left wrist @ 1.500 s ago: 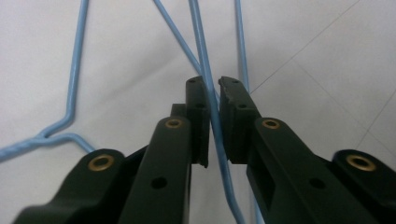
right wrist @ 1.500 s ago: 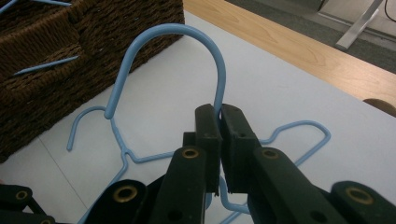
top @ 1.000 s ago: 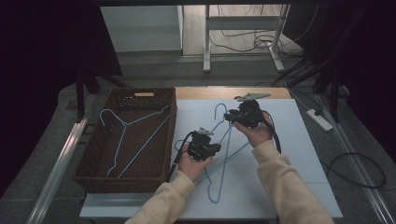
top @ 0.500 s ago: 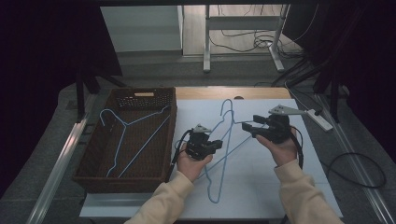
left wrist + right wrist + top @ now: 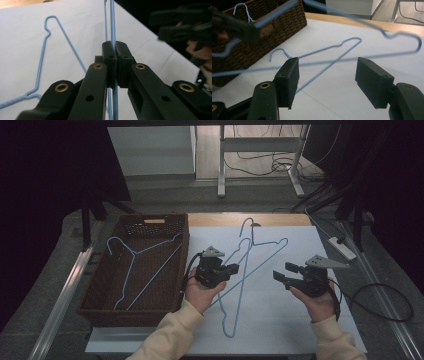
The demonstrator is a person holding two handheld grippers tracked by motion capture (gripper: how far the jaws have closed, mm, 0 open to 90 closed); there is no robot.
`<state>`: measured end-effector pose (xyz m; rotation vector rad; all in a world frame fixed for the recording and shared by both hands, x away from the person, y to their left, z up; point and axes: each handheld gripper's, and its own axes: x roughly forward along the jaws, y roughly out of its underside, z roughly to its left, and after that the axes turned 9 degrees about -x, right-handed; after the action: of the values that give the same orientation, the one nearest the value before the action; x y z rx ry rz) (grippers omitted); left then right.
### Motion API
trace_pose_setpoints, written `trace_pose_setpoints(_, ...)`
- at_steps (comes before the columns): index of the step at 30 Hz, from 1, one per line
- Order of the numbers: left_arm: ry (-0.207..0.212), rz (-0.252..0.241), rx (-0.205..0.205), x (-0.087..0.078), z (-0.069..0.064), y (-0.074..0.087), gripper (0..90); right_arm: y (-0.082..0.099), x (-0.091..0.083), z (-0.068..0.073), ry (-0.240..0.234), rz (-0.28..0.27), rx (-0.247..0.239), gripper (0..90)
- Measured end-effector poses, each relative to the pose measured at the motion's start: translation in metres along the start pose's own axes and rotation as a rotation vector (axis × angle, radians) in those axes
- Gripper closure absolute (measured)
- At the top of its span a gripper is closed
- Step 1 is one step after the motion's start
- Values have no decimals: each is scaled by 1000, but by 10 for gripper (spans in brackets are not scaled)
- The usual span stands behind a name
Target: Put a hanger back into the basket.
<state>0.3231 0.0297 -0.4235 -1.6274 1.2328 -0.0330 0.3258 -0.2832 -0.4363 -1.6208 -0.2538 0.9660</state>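
Observation:
My left gripper [image 5: 235,268] [image 5: 113,47] is shut on the thin wire of a blue hanger [image 5: 270,251] [image 5: 112,22] and holds it just above the white sheet [image 5: 280,325]. A second blue hanger [image 5: 232,315] [image 5: 42,57] [image 5: 324,52] lies flat on the sheet, crossing under the first. My right gripper [image 5: 281,272] [image 5: 327,67] hovers to the right of both, jaws wide apart; they have just been opening and nothing is pressed between them. The held hanger [image 5: 362,22] shows blurred across the right gripper view.
A brown wicker basket [image 5: 100,285] [image 5: 262,32] stands at the left with a third blue hanger [image 5: 132,270] inside. A white power strip [image 5: 342,247] and cables lie off the table's right side. The wooden table edge [image 5: 280,219] runs behind the sheet.
My right gripper has let go of the hanger near its hook and moved right and nearer the person, jaws now apart. The left gripper has lifted slightly with the hanger.

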Motion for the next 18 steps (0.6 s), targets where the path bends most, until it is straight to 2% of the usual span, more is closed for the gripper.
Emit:
trace_pose_setpoints(4,11,-21,16,-16,-8,-5,870,8,0,-3,-2,16,8,364)
trace_pose_setpoints(8,26,-44,23,-35,-10,-13,870,18,1,-7,-5,37,22,363)
trace_pose_setpoints(9,26,-44,23,-35,-10,-13,870,20,1,-7,-6,39,23,363)
trace_pose_setpoints(10,25,-64,23,-46,-8,-16,869,21,2,-8,-4,42,26,363)
trace_pose_setpoints(12,24,-70,23,-49,-7,-17,870,23,2,-8,-6,47,25,363)
trace_pose_setpoints(15,18,-94,20,-66,1,-20,870,26,4,-10,-6,51,25,362)
trace_pose_setpoints(18,16,-102,17,-72,5,-20,869,28,6,-11,-6,55,23,356)
